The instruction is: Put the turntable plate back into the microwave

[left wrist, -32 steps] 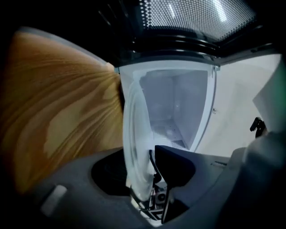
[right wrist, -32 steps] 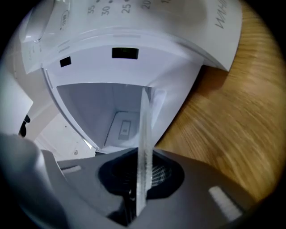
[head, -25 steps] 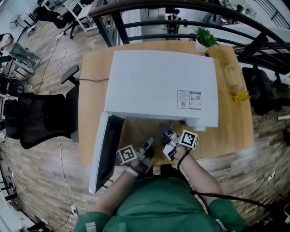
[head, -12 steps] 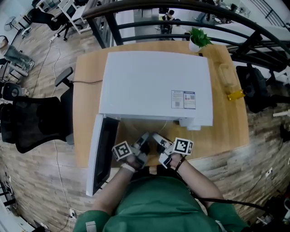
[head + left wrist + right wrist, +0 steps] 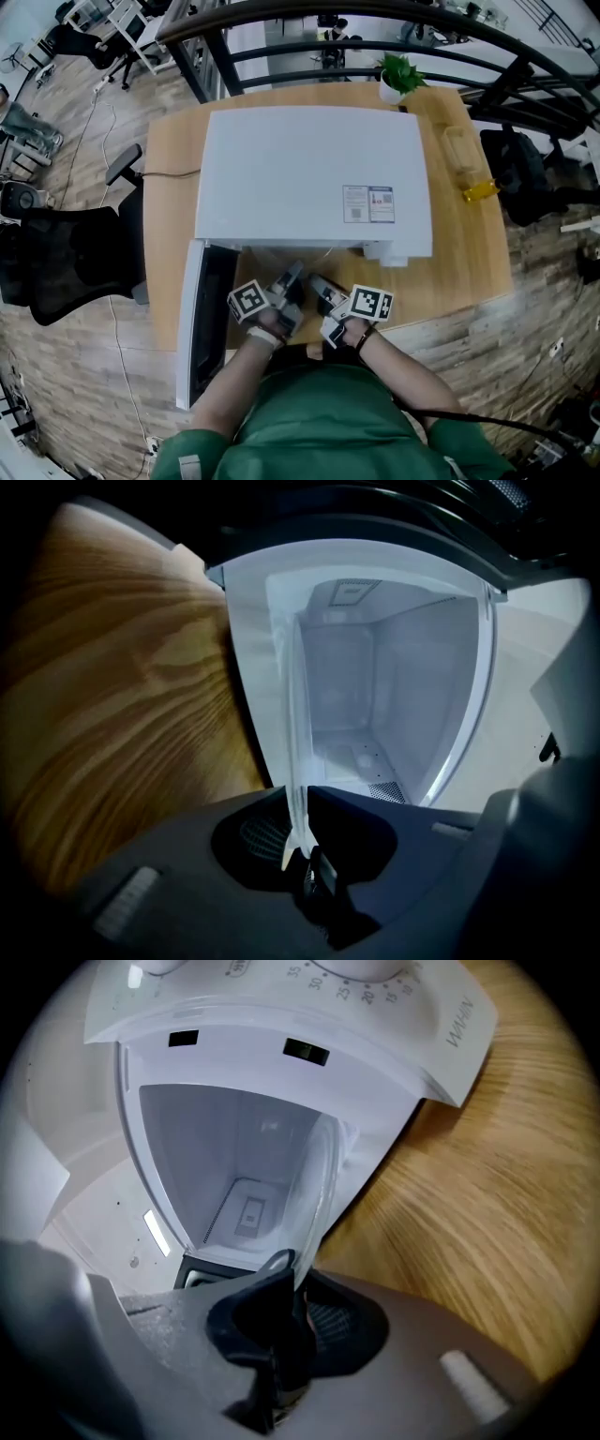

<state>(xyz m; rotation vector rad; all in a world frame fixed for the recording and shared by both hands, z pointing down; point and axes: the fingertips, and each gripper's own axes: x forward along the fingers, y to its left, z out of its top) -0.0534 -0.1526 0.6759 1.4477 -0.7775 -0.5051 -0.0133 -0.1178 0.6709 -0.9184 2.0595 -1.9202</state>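
The clear glass turntable plate (image 5: pixel 394 696) is held nearly on edge in front of the open white microwave (image 5: pixel 309 178). My left gripper (image 5: pixel 300 850) is shut on its rim, and the oven's cavity shows through the glass. My right gripper (image 5: pixel 295 1283) has the opposite rim of the plate (image 5: pixel 234 1166) between its jaws, which are closing with the pads on the glass. In the head view the left gripper (image 5: pixel 291 281) and the right gripper (image 5: pixel 319 284) sit close together just before the microwave's front. The plate itself is hard to make out there.
The microwave's door (image 5: pixel 202 319) hangs open to the left. Its control dials (image 5: pixel 356 969) are at the right of the opening. A potted plant (image 5: pixel 398 80) and a bottle (image 5: pixel 464 159) stand on the wooden table (image 5: pixel 459 272). An office chair (image 5: pixel 66 253) is at the left.
The left gripper has moved forward toward the microwave's opening. The right gripper has shifted slightly left, so the two now stand closer together.
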